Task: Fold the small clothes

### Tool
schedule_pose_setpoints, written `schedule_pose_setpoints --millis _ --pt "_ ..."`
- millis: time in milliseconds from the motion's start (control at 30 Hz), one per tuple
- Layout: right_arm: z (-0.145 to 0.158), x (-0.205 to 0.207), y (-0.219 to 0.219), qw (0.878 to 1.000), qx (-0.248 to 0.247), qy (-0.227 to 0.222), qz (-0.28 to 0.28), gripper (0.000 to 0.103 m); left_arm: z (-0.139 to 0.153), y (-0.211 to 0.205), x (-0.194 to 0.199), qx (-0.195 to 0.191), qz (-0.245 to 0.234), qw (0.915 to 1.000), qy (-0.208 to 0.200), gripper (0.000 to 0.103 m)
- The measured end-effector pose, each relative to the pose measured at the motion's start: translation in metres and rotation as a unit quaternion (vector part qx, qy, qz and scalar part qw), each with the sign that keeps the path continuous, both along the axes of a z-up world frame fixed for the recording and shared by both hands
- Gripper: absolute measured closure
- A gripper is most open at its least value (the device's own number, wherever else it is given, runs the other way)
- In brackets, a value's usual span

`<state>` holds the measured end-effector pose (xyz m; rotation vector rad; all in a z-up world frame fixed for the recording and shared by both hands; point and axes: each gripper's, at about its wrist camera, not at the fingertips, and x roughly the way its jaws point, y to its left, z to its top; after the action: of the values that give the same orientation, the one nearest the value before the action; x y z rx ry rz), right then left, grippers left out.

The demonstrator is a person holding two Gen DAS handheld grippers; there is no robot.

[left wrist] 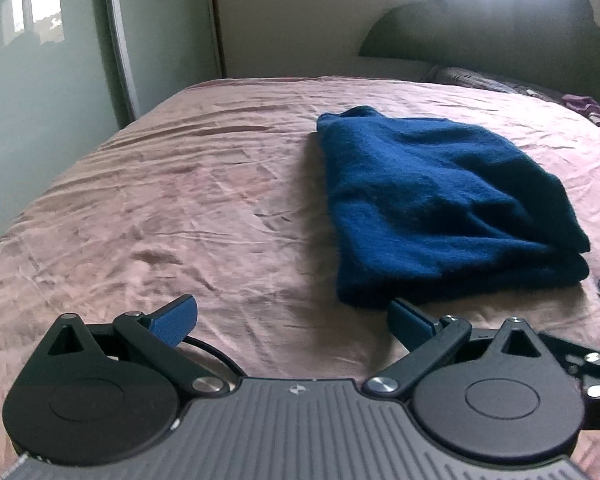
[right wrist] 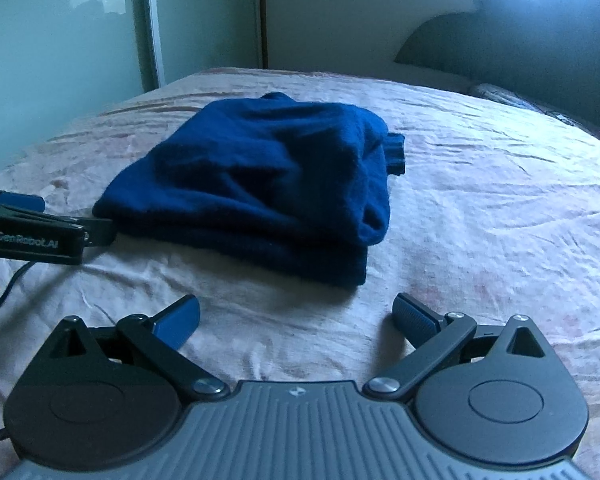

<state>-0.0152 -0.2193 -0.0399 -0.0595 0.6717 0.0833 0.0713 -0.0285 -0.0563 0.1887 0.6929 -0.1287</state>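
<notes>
A dark blue knit garment [left wrist: 440, 204] lies folded in a thick stack on the pink bedsheet [left wrist: 180, 200]. It also shows in the right wrist view [right wrist: 260, 188], with a ribbed cuff sticking out at its far right side. My left gripper [left wrist: 292, 320] is open and empty, just short of the garment's near left corner. My right gripper [right wrist: 296, 318] is open and empty, a little in front of the garment's near edge. The left gripper also shows from the side in the right wrist view [right wrist: 40, 228], next to the garment's left corner.
The bed's dark headboard [left wrist: 500, 28] stands at the back right, with a pillow [left wrist: 480, 78] and a small purple cloth [left wrist: 584, 106] below it. A green wall and a door frame [left wrist: 118, 40] lie past the bed's left edge. A black cable [right wrist: 4, 296] trails on the sheet.
</notes>
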Motion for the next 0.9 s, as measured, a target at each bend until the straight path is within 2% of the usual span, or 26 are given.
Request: schedule_pose_setpoints --millis 100,167,333,533,700,900 --pt "0.012 -0.011 0.003 0.999 -0.015 -0.037 -0.017 0.000 0.002 -0.001 0.001 -0.004 -0.002 1.0000 0.003 0.001" --pt "0.021 -0.013 0.006 0.999 -0.016 -0.046 -0.016 0.000 0.003 -0.002 0.002 -0.010 -0.003 0.9999 0.009 0.001" --pt "0.031 -0.011 0.011 0.999 0.001 -0.020 -0.025 0.000 0.006 -0.009 -0.002 -0.007 -0.007 0.9999 0.008 0.001" --pt "0.029 -0.011 0.015 0.999 -0.001 0.003 -0.042 0.000 0.010 -0.014 -0.009 0.002 -0.019 0.9998 -0.001 0.001" --pt "0.030 -0.015 0.012 0.999 0.025 0.014 -0.040 0.000 0.011 -0.015 -0.011 0.005 -0.017 0.9998 0.002 0.001" --pt "0.028 -0.017 0.018 1.000 -0.003 0.011 -0.027 0.000 0.011 -0.016 -0.013 0.005 -0.020 0.9998 0.004 0.001"
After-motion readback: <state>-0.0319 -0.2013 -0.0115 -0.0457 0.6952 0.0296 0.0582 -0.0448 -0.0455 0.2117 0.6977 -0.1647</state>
